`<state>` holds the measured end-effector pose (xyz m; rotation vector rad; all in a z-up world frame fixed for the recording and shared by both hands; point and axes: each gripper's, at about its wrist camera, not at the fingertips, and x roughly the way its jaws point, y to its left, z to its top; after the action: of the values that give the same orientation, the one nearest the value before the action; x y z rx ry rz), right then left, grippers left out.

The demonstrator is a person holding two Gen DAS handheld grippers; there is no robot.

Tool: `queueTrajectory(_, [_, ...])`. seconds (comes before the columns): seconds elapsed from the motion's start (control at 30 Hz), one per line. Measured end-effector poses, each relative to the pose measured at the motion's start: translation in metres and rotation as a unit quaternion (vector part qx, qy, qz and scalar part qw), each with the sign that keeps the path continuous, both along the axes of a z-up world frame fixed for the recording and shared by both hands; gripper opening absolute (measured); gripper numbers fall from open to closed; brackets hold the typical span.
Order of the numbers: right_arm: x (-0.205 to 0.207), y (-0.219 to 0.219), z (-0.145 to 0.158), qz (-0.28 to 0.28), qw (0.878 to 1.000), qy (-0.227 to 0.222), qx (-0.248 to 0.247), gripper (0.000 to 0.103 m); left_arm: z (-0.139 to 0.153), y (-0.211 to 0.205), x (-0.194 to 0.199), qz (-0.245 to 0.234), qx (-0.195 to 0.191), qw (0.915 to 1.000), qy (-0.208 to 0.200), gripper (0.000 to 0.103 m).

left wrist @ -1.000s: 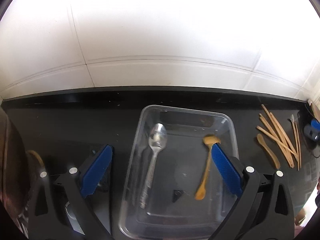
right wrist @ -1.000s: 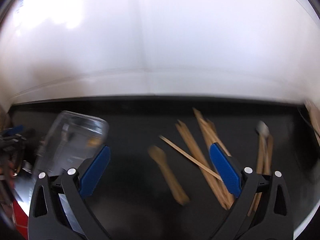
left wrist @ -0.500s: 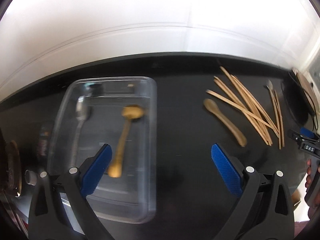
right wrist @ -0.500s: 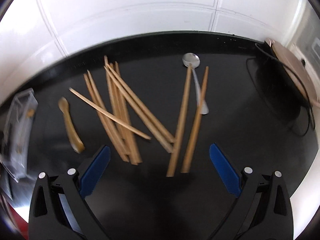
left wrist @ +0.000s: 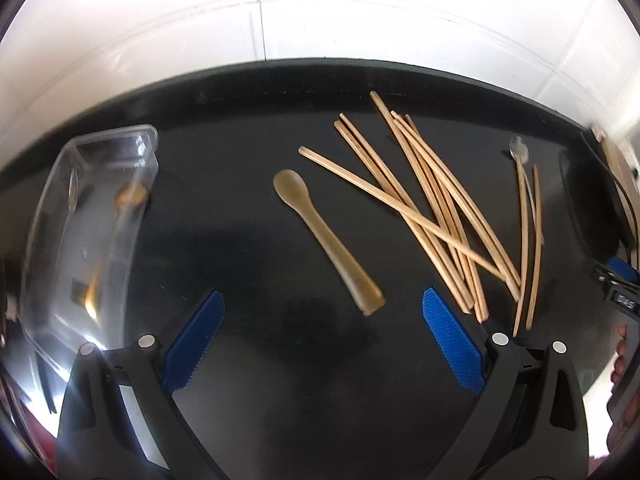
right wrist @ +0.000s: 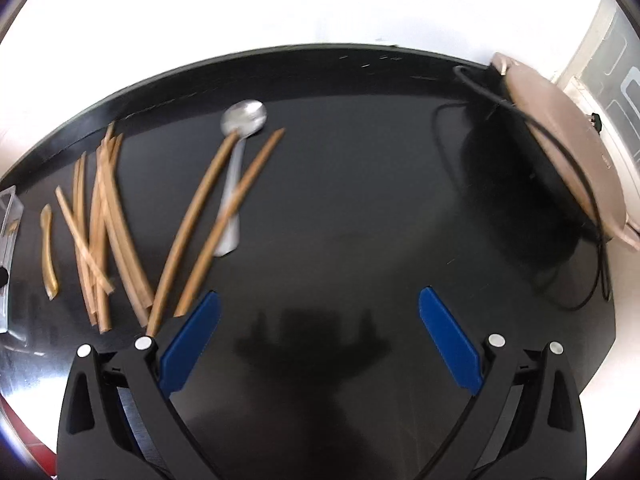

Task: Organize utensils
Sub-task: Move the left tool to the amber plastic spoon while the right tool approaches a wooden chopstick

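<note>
— What's on the glossy black countertop (left wrist: 280,360) from where you stand?

— A flat tan wooden spoon (left wrist: 325,239) lies loose in the middle, bowl pointing toward the white tiled wall (left wrist: 320,12). Just to its right is a crossed heap of pale wooden chopsticks (left wrist: 432,208), and past those a separate pair of chopsticks (right wrist: 208,224) lies over a small silver metal spoon (right wrist: 240,148).

— And the clear plastic rectangular container (left wrist: 44,240)?

— Far left, well apart from the heap. A golden spoon (left wrist: 120,216) lies inside it, blurred through the wall.

— The grippers?

— The left gripper (left wrist: 322,344) hovers above the counter with its blue-padded fingers (left wrist: 452,344) spread wide, nothing between them; the tan spoon's handle end lies just beyond the gap. The right gripper (right wrist: 316,344) is likewise spread and empty, above bare counter, the chopstick pair near its left finger. Off to its right sits a black appliance with a pinkish lid (right wrist: 560,148) and a trailing black cord (right wrist: 596,264).
</note>
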<state>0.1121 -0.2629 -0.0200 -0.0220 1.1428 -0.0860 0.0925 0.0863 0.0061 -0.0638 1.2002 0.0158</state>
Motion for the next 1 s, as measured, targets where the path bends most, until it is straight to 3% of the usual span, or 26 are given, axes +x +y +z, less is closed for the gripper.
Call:
queueTrajectory(0.17, [0.019,-0.025,0.003,-0.012,0.999,0.014,0.047,0.096,-0.014,-0.007,0.007,0.049,0.008,0.9986,0.016,0.097])
queueTrajectory(0.43, [0.031,0.015,-0.028,0.03,0.992,0.087,0.091,0.096,-0.046,0.0,0.023,0.097,0.032,0.9936,0.048,0.097])
queueTrajectory(0.53, [0.037,0.035,-0.04,0.055,0.991,0.102,0.068,0.096,-0.056,-0.003,0.03,0.092,0.033,0.9937,0.054,0.097])
queueTrajectory(0.67, [0.045,0.051,-0.044,0.059,0.994,0.088,0.024,0.096,-0.065,-0.006,0.041,0.082,0.048,0.9938,0.058,0.097])
queueTrajectory(0.8, [0.052,0.064,-0.056,0.054,0.993,0.091,-0.043,0.096,-0.077,-0.003,0.053,0.084,0.055,0.9929,0.063,0.097])
queueTrajectory(1.0, [0.043,0.039,-0.055,0.029,0.996,0.089,-0.006,0.096,-0.081,0.011,0.052,0.089,0.043,0.9933,0.06,0.098])
